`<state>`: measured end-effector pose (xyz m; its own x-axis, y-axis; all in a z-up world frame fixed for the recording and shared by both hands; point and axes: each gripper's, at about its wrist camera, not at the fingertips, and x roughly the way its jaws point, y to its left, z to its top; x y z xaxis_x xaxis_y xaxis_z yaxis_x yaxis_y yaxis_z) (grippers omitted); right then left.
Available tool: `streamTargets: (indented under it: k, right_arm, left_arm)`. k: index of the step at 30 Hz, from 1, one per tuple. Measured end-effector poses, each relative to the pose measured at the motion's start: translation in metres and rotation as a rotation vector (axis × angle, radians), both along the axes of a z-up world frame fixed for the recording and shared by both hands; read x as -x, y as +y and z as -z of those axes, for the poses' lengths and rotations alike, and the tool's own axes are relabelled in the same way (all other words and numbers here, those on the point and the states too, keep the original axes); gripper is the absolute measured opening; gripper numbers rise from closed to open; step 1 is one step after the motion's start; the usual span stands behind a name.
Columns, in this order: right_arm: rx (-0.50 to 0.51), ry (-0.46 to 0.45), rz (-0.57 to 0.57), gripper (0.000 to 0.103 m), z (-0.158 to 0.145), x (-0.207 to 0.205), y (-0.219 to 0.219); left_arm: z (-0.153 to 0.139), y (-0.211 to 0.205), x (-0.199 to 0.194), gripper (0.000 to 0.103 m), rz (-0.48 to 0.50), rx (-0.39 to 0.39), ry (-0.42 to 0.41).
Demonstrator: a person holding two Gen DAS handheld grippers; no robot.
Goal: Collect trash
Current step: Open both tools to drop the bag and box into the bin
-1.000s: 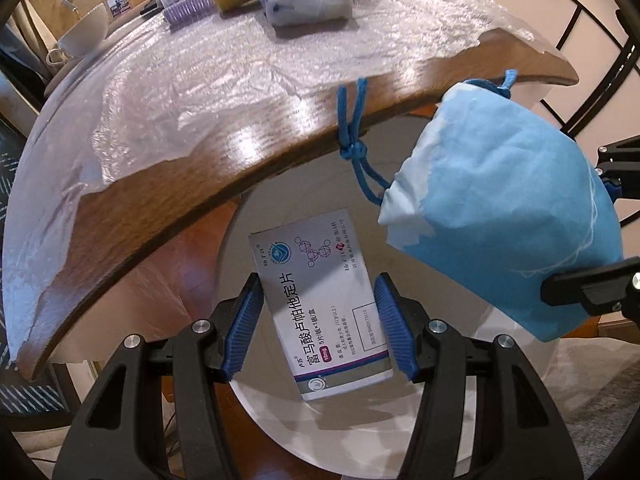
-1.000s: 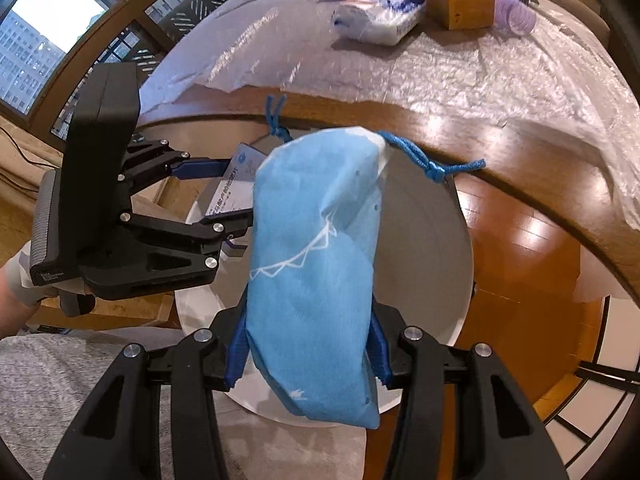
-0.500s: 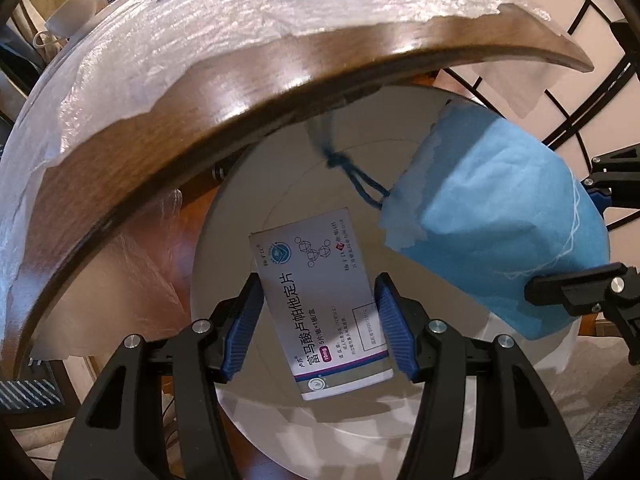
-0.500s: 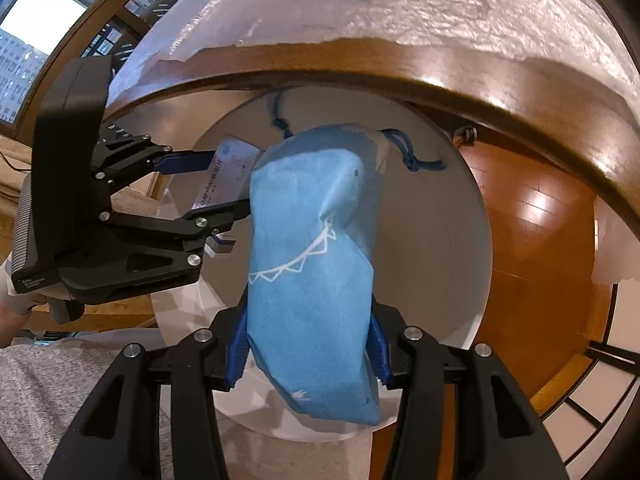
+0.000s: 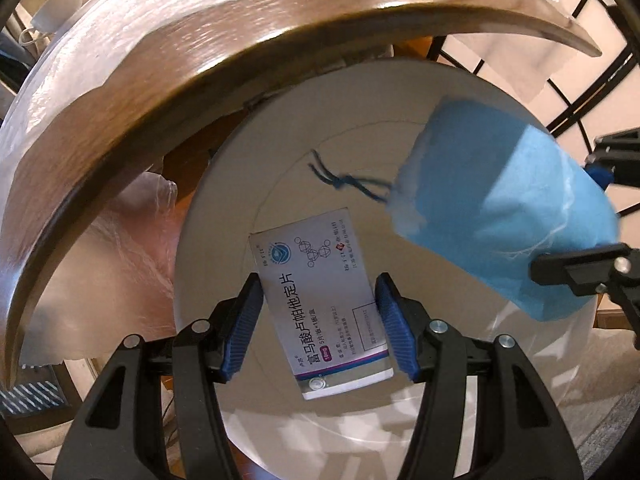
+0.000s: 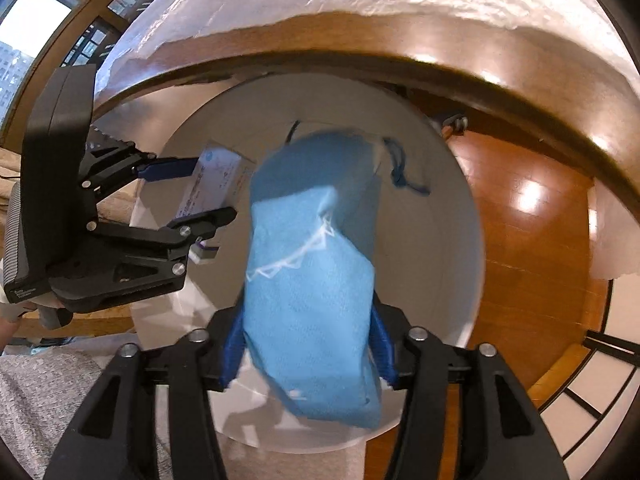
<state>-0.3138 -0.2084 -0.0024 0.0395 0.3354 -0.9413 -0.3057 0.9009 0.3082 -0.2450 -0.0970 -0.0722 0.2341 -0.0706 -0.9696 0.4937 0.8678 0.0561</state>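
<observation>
My left gripper (image 5: 318, 320) is shut on a white medicine box (image 5: 320, 300) with Chinese print, held over the mouth of a round white trash bin (image 5: 224, 184). My right gripper (image 6: 308, 344) is shut on a light blue drawstring pouch (image 6: 312, 288), also held over the bin (image 6: 452, 184). In the left wrist view the pouch (image 5: 504, 216) hangs at the right, its dark blue cord (image 5: 344, 180) dangling into the bin. In the right wrist view the left gripper (image 6: 192, 192) with the box (image 6: 212, 184) is at the left.
The curved wooden table edge (image 5: 160, 92), covered with clear plastic sheet, overhangs the bin's far side. A white cup (image 5: 56, 12) stands on the table at far left. Polished wood floor (image 6: 532, 240) lies right of the bin. A grey rug (image 6: 44, 400) is at lower left.
Both grippers have moved down below the table edge and closer to the bin opening, each keeping hold of its item. The tabletop items have slid out of view.
</observation>
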Motion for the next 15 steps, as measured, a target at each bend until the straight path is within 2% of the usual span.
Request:
streamTargets:
  k: [1,2,5,8,9,11,12,13,14,15]
  right_arm:
    - [0.005,-0.011,0.002,0.069,-0.003,0.000,0.000]
    - [0.016,-0.031,0.003,0.072,-0.007,0.000,-0.001]
    - [0.047,-0.098,0.006,0.074,-0.024,0.001,-0.004]
    - [0.082,-0.207,0.017,0.078,-0.052,0.004,-0.011]
    - [0.092,-0.254,0.029,0.080,-0.065,0.003,-0.015]
    - [0.092,-0.351,0.071,0.093,-0.092,-0.003,-0.025]
    - [0.089,-0.399,0.100,0.094,-0.105,-0.008,-0.031]
    - [0.079,-0.437,0.125,0.094,-0.116,-0.016,-0.038]
    - [0.064,-0.460,0.137,0.094,-0.124,-0.024,-0.044]
    - [0.041,-0.485,0.148,0.094,-0.132,-0.034,-0.049]
  left_arm:
    - [-0.002,-0.001,-0.001,0.074,-0.005,-0.019,-0.014]
    - [-0.003,-0.001,-0.001,0.076,-0.007,-0.023,-0.024]
    - [-0.012,0.001,-0.003,0.076,-0.014,-0.003,-0.030]
    - [-0.034,0.004,-0.001,0.076,-0.012,0.037,-0.058]
    - [-0.048,0.005,0.001,0.076,-0.005,0.065,-0.080]
    - [-0.071,0.007,0.001,0.078,0.004,0.120,-0.113]
    - [-0.083,0.007,0.000,0.083,0.007,0.149,-0.135]
    - [-0.097,0.009,-0.004,0.087,0.009,0.213,-0.129]
    - [-0.107,0.008,-0.007,0.096,0.005,0.255,-0.142]
    - [-0.116,0.008,-0.011,0.098,-0.010,0.269,-0.175]
